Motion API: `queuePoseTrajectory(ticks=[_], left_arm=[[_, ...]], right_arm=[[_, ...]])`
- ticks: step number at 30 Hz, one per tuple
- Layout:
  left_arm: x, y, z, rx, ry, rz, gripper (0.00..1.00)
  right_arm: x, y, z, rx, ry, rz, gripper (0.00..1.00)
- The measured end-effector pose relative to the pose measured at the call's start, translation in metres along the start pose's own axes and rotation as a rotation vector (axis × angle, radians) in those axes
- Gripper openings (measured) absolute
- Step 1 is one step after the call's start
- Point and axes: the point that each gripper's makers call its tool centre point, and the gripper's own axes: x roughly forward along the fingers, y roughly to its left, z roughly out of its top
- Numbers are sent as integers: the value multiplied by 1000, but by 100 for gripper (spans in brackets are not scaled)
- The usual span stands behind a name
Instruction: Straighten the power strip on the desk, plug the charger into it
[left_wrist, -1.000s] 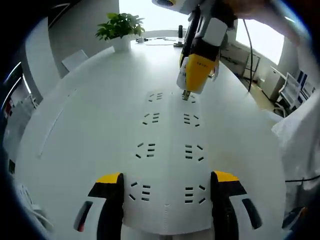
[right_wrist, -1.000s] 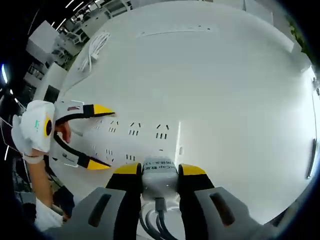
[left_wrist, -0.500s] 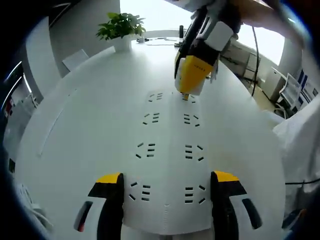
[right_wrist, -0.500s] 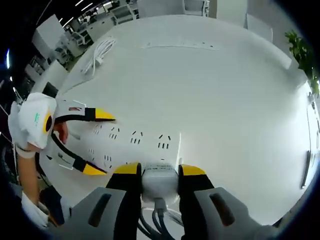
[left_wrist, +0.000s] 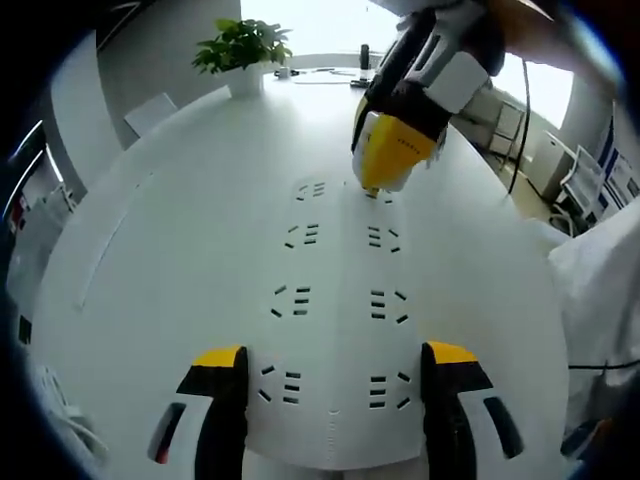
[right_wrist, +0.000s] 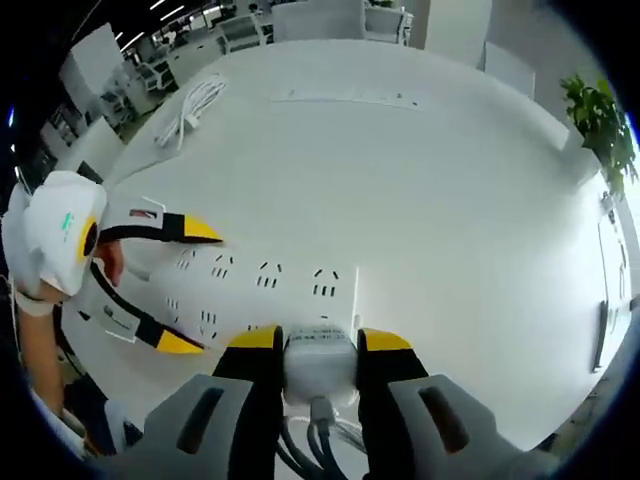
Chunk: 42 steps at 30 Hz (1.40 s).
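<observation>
While both grippers sit on the job, I read the scene like this, left side first:

Left gripper (left_wrist: 335, 385): jaws spread wide, straddling the near end of the power strip (left_wrist: 340, 300); whether the pads actually press its sides I cannot tell. It also appears at the left of the right gripper view (right_wrist: 190, 285).

Power strip: flat white bar on the white desk (left_wrist: 150, 260), running straight ahead of my left jaws, two rows of sockets. I judge it stiff, light and smooth, so it could slide; best taken across its long side edges, as the left jaws stand now.

Right gripper (right_wrist: 318, 355): clamped on the white charger (right_wrist: 318, 362), cables trailing back beneath it. From the left gripper view it stands over the strip's far right socket (left_wrist: 392, 160), prongs at or in the slots.

Charger: hard, boxy shell, light; I judge a firm grip across its flat faces suits pushing straight down.

Edges and room: bare desk to both sides of the strip; coiled white cable (right_wrist: 195, 100) and potted plant (left_wrist: 240, 50) well apart, near the desk's far edge.
</observation>
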Motion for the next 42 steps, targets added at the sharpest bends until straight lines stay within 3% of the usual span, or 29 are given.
queuePoseTrajectory(ticks=[6, 10, 15, 19, 21, 22, 23, 24, 25, 28, 30, 33, 34, 35, 37, 42], left_arm=[[-1, -1, 0, 1, 5, 9, 70], [-1, -2, 0, 15, 9, 17, 69], [-1, -1, 1, 8, 45, 25, 68], [-2, 0, 1, 4, 52, 29, 68], [-2, 0, 1, 2, 52, 30, 68], [-2, 0, 1, 2, 52, 30, 68], [-1, 0, 1, 2, 53, 32, 68], [-1, 0, 1, 1, 55, 32, 68], [-1, 0, 1, -1, 60, 32, 68], [-1, 1, 1, -2, 58, 31, 68], [-1, 0, 1, -3, 53, 29, 68], [-1, 0, 1, -5, 52, 29, 69], [-1, 0, 1, -6, 54, 29, 69], [-1, 0, 0, -8, 54, 28, 69], [-1, 0, 0, -11, 53, 29, 69], [-1, -1, 0, -15, 43, 32, 69]], right_arm=[[3, -2, -2, 2, 31, -36, 26], [4, -5, 1, 2, 14, -49, 26], [7, -3, -4, -8, 43, -52, 26], [8, -7, 8, 19, 41, -24, 26], [9, -5, 13, -22, 59, -11, 26], [18, -6, 14, -107, 65, 5, 26], [14, -6, 12, -17, 117, -13, 26], [13, -3, 26, -104, 78, -9, 26], [11, 8, 6, -58, 82, -28, 26], [8, 9, -6, -57, 75, -13, 27], [10, 6, -2, -38, 64, 13, 27], [12, 3, 5, -6, 137, 67, 27], [16, 0, 12, -8, 123, 70, 28], [18, 1, 14, -21, 84, 61, 28], [18, 2, 13, -47, 69, 54, 28], [15, 1, 6, -80, 78, 61, 29]])
